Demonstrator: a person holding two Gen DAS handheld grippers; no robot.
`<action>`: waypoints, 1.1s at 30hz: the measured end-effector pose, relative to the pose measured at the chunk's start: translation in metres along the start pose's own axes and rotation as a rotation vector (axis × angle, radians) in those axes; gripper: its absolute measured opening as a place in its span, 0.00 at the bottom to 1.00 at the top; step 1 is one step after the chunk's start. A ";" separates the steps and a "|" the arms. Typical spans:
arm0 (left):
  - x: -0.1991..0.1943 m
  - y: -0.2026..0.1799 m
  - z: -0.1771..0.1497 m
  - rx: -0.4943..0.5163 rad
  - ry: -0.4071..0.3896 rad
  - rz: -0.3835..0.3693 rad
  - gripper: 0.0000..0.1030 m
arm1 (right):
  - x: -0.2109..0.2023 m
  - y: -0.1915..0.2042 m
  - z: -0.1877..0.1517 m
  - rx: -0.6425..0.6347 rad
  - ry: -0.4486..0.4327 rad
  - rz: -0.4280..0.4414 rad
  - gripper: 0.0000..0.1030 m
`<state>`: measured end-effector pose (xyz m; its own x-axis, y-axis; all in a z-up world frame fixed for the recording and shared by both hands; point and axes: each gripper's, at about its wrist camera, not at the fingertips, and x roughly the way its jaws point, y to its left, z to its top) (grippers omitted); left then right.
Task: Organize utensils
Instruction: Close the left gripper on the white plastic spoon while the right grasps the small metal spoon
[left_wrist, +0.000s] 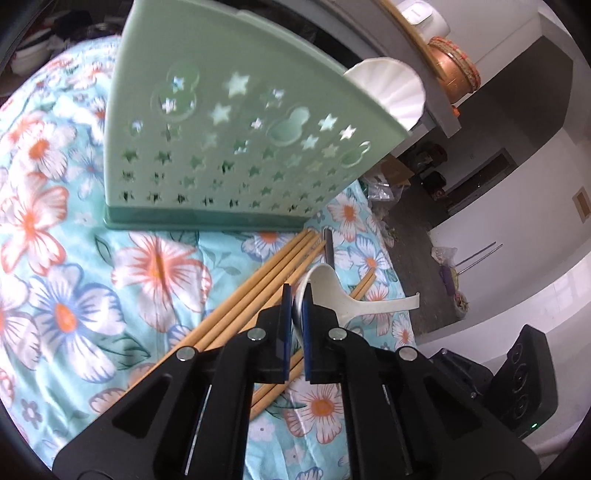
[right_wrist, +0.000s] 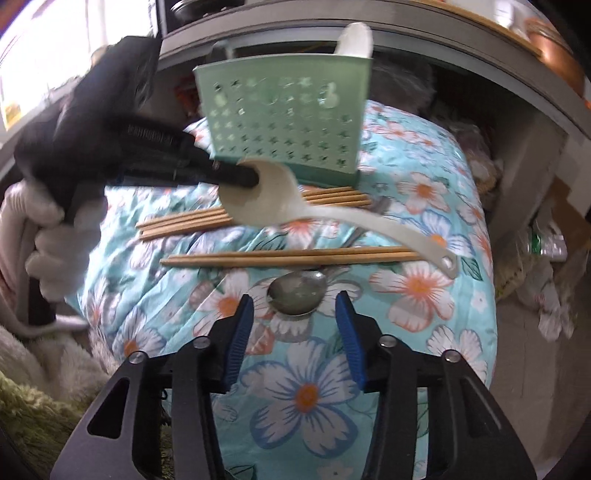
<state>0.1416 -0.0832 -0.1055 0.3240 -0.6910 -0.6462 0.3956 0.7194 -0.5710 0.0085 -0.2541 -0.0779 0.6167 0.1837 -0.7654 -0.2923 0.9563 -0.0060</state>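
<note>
Left wrist view shows the left gripper clamped on the bowl rim of a white rice paddle, its blue pads pressed nearly together on the thin edge. The paddle's handle sticks out to the right of the fingers, and in the right wrist view it appears to hang clear of the floral cloth. Straight ahead of this gripper stands the green utensil holder, upright, with another white paddle already poking out at its far end. Bamboo chopsticks lie under and beside the fingers.

From the right wrist view, the right gripper points down at a metal spoon lying just ahead, between its fingers; the pads stand apart on either side and do not press it.

The step in hand looks like carrying the paddle to the holder. Next, the left gripper probably needs to lift higher than the holder's rim, turn the handle downward and let go inside. The right gripper would have to settle around the spoon's bowl and squeeze; the spoon is low and smooth, so it may slip.
</note>
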 end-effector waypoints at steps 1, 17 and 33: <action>-0.005 -0.001 0.001 0.012 -0.015 0.004 0.04 | 0.002 0.005 0.000 -0.032 0.007 -0.022 0.37; -0.094 -0.016 0.014 0.156 -0.246 0.079 0.04 | 0.011 0.047 0.009 -0.251 0.065 -0.173 0.03; -0.196 -0.017 0.051 0.258 -0.501 0.280 0.04 | -0.078 0.016 0.066 0.049 -0.071 0.123 0.01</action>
<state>0.1154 0.0362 0.0564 0.7842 -0.4730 -0.4017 0.4120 0.8809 -0.2331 0.0034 -0.2385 0.0242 0.6293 0.3144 -0.7107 -0.3343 0.9351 0.1177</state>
